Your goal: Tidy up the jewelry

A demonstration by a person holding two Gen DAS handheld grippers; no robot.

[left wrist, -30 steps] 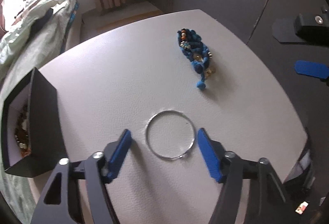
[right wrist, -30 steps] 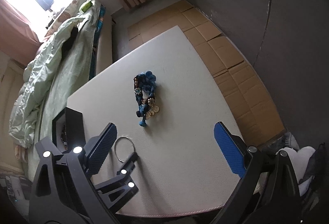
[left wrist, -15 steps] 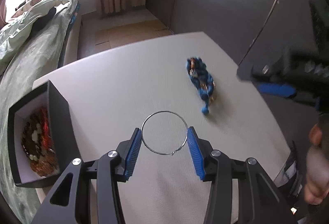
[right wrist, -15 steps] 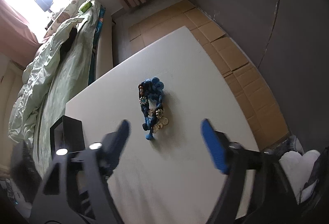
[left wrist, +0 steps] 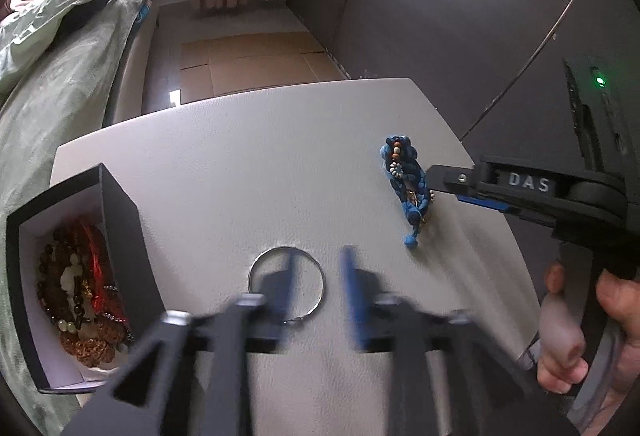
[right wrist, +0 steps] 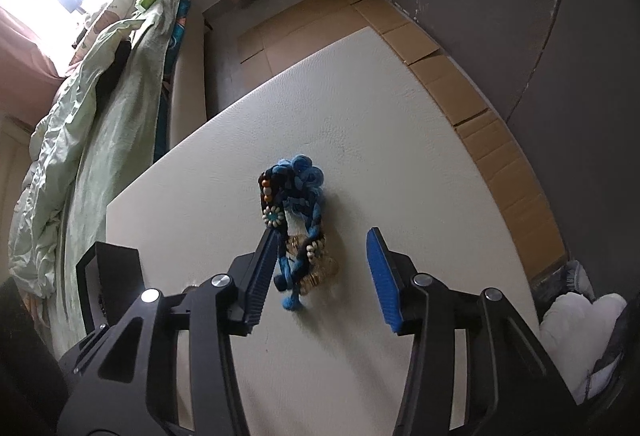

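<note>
On the desk (left wrist: 240, 163), the right gripper (right wrist: 320, 276) straddles the blue bracelet (right wrist: 298, 220), fingers half open and closing, gripping nothing yet; the left gripper (left wrist: 318, 288), blurred, opening and empty, sits over the ring (left wrist: 286, 282), the box (left wrist: 76, 268) at nine o'clock.

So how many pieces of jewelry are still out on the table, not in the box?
2: the silver hoop under the left gripper, and the blue braided bracelet between the right gripper's closing jaws. Nothing else shows.

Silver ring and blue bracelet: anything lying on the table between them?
No. In the left wrist view only bare table separates the silver ring from the blue bracelet.
</note>
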